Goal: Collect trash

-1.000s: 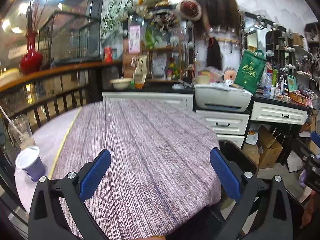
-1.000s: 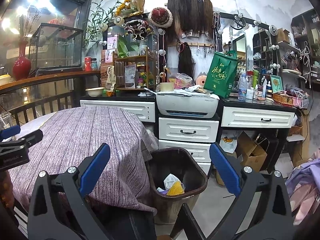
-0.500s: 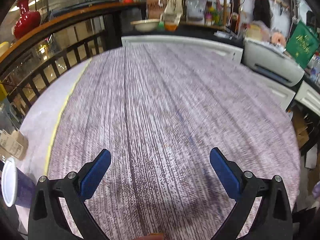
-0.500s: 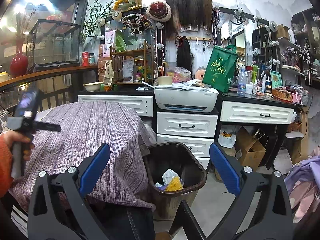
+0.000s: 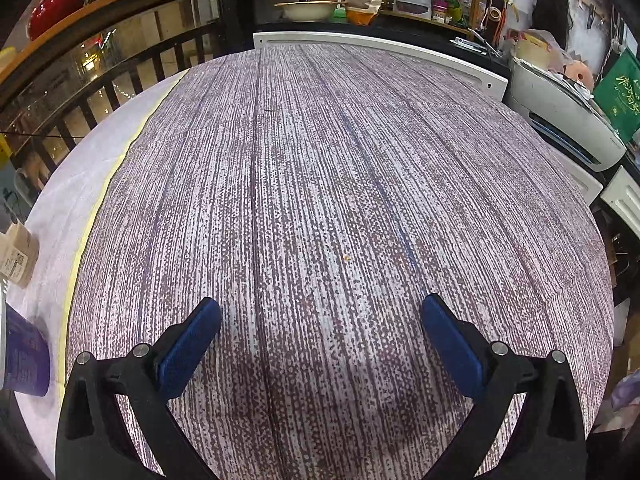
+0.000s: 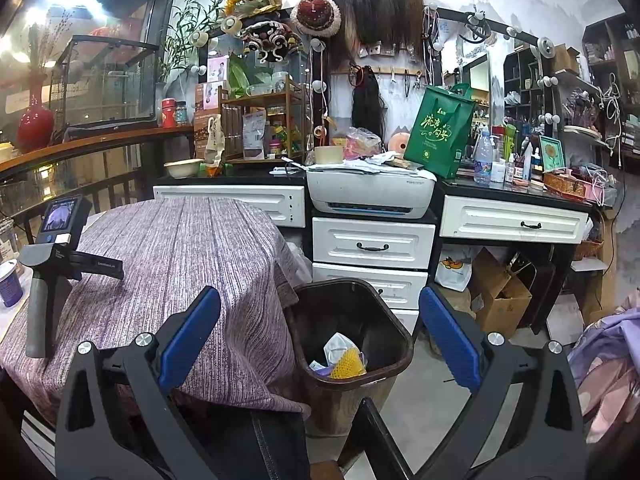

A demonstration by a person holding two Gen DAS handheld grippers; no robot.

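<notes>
The bin (image 6: 352,344) beside the worktop (image 6: 180,248) holds yellow netting (image 6: 349,363) and white paper (image 6: 335,345); both tongs, left (image 5: 320,316) and right (image 6: 320,308), are wide and empty.

left hand-held gripper (image 5: 320,320): jaws wide, empty | right hand-held gripper (image 6: 320,308): jaws wide, apparently empty

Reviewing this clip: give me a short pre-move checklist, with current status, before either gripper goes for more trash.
1. Left gripper open and holding nothing: ok.
2. Right gripper open and holding nothing: ok.
3. Trash bin upright beside the table, mouth unobstructed, room left above the yellow net and paper inside: ok.
4. Purple tablecloth ahead of the left gripper free of large trash: ok; only a tiny crumb shows.
5. Remaining candidates located: purple cup and paper carton at the table's left edge. Whether they are trash or empty: cannot tell.
</notes>
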